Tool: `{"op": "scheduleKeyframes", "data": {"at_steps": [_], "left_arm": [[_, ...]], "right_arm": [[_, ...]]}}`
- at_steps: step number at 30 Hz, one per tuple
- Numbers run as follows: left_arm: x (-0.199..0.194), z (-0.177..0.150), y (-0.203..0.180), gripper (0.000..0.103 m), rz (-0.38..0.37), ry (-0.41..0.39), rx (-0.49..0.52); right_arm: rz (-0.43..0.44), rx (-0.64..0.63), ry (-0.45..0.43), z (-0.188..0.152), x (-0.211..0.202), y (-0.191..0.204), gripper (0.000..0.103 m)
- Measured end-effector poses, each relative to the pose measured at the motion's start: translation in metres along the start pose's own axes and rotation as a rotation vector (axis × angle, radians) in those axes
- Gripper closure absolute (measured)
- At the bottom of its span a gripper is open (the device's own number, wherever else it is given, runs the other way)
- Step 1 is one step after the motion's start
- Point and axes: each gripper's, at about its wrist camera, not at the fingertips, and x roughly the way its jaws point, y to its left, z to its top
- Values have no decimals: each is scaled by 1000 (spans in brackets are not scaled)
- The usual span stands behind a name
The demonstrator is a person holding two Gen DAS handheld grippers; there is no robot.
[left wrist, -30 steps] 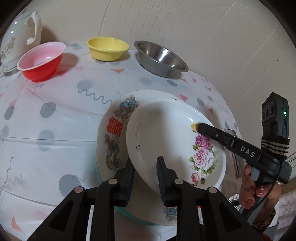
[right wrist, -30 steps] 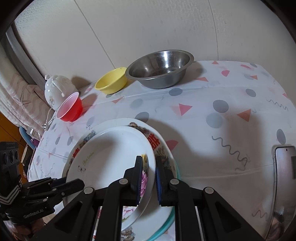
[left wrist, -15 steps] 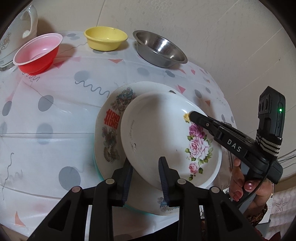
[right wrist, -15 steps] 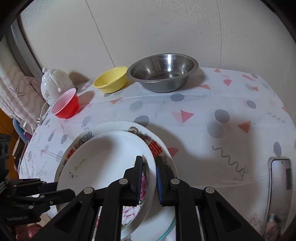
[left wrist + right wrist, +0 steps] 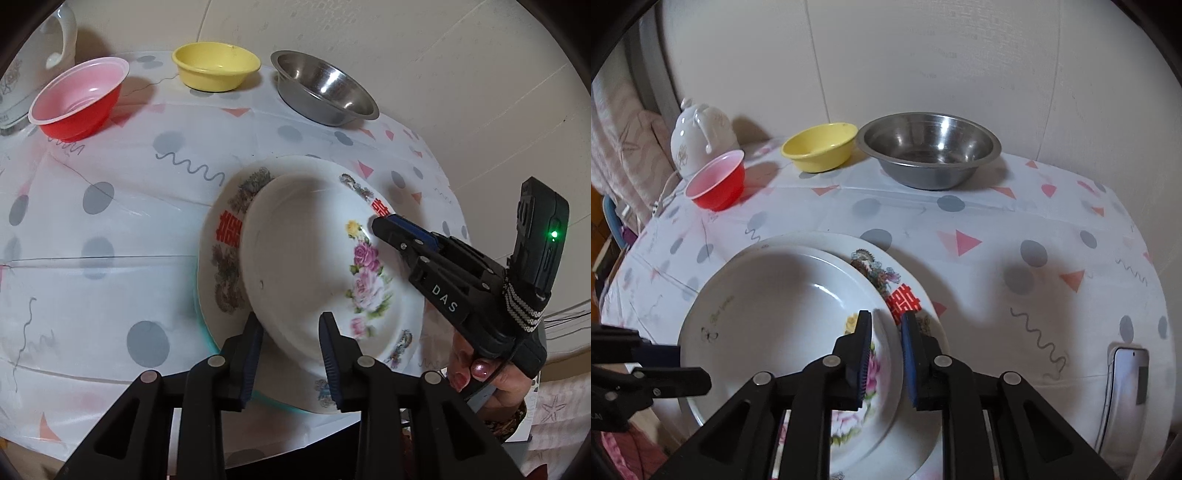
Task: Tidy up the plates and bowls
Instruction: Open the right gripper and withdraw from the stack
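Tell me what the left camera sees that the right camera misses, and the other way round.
Only the left view shows the hand gripping the right tongs, with a green light on the unit strapped to them. Only the right view shows the phone lying at the table's edge and the curtain beside the wall. Both show the rose plate lying on the bigger plate, the red bowl, yellow bowl, steel bowl and white kettle.

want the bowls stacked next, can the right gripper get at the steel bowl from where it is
Probably yes. The right gripper sits astride the rim of the floral plate, jaws just opening, and only bare tablecloth lies between it and the steel bowl.
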Motion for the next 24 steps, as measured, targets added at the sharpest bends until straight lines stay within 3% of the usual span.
{"op": "scheduleKeyframes", "data": {"at_steps": [8,17,20,24], "left_arm": [[-1,-4,-6,71,13,-11,46],[-13,-12,-7,71,84,-68,82],[-16,-14,-4,71,75,-78,78],[-28,-14,-3,71,111,-153,83]], "right_arm": [[5,-5,-27,-9,-5,3,73],[-1,-26,-53,-15,-10,7,70],[9,-24,-60,-17,-11,6,68],[46,12,-105,-19,-22,-4,62]]}}
